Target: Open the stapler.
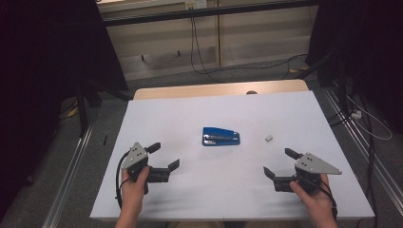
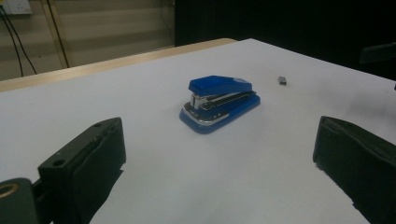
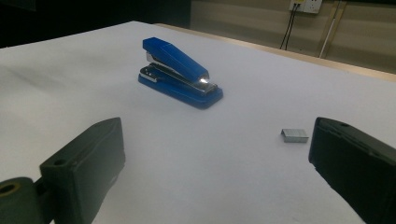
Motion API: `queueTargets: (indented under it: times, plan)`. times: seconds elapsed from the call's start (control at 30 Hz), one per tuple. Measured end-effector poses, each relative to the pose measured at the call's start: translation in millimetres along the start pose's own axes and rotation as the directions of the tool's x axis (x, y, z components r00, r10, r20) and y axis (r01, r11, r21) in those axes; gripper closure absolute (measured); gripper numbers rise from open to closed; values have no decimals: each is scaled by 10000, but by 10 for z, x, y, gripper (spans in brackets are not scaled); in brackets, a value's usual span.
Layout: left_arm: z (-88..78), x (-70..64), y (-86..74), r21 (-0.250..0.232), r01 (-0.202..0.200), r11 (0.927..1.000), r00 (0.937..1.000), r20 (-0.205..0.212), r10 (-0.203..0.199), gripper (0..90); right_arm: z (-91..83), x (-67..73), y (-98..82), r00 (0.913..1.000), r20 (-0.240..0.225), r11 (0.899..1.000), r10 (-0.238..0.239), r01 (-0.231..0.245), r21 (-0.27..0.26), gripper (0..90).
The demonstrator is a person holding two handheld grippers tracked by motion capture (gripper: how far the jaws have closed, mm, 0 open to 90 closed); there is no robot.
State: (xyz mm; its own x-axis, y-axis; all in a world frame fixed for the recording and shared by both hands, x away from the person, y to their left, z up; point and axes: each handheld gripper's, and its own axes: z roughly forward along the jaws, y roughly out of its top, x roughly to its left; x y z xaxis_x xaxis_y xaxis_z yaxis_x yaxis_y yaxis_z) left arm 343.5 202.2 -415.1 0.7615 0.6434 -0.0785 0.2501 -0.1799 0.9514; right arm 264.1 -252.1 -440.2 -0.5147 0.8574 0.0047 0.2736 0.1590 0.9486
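Seen from above: a white tabletop (image 1: 190,190) with a blue stapler (image 1: 221,137) lying near its middle, closed, standing on its base. Just to the stapler's right, apart from it, a small grey block of staples (image 1: 269,138).

Near the front edge on the left, the left gripper (image 1: 164,156), held in a hand (image 1: 134,183), jaws spread wide and empty, aimed toward the stapler but well apart from it. Near the front edge on the right, the right gripper (image 1: 282,163), held in the other hand (image 1: 311,192), jaws likewise spread wide with nothing between them, also well short of the stapler. Grey three-cornered plate on top of each, black cable trailing from each.

From the left gripper view: two black jaws at the lower corners, far apart, bare tabletop (image 2: 140,112) between them; stapler (image 2: 219,101) ahead in the middle distance, its hinged end toward the right, staples (image 2: 282,80) farther off beyond it.

From the right gripper view: two black jaws again wide apart and empty; stapler (image 3: 180,72) ahead and to the left, a glint on its metal front; block of staples (image 3: 294,135) lying flat on the tabletop (image 3: 210,163), near the right-hand jaw, not touching it.

Beyond the tabletop: a pale wall with cables hanging, dark surroundings at both sides.
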Motion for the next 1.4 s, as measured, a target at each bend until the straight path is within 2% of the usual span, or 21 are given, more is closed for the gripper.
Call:
queueTargets:
  times: [0.23,0.37,0.63,0.73,0.87,1.07,1.17,1.4]
  plan:
    - [121,1,37,71,-17,10000,9998,204,16,28,39,12,37,9999,-90,9999,-98,99,103,32]
    - [198,20,42,125,30,9999,9997,230,-33,29,83,-2,43,9996,-169,9996,204,-200,199,31]
    - [406,42,94,276,85,9996,9991,424,-97,31,172,-11,89,9997,-122,9997,203,-201,158,32]
    - [439,50,116,358,53,9993,9988,481,-70,31,202,-10,108,9997,-131,9998,190,-189,117,33]
    - [504,55,175,200,153,9997,9978,635,-166,31,237,-4,110,9999,-110,9997,133,-131,211,33]
    - [549,81,161,254,231,9994,9984,508,-243,31,263,-18,124,9998,-44,9996,178,-177,235,33]
    - [584,91,158,300,203,9993,9983,544,-219,31,300,-46,151,9994,-10,9993,351,-351,137,33]
    - [694,120,190,409,308,9987,9970,697,-336,29,392,-55,207,9996,-22,9995,281,-280,148,34]
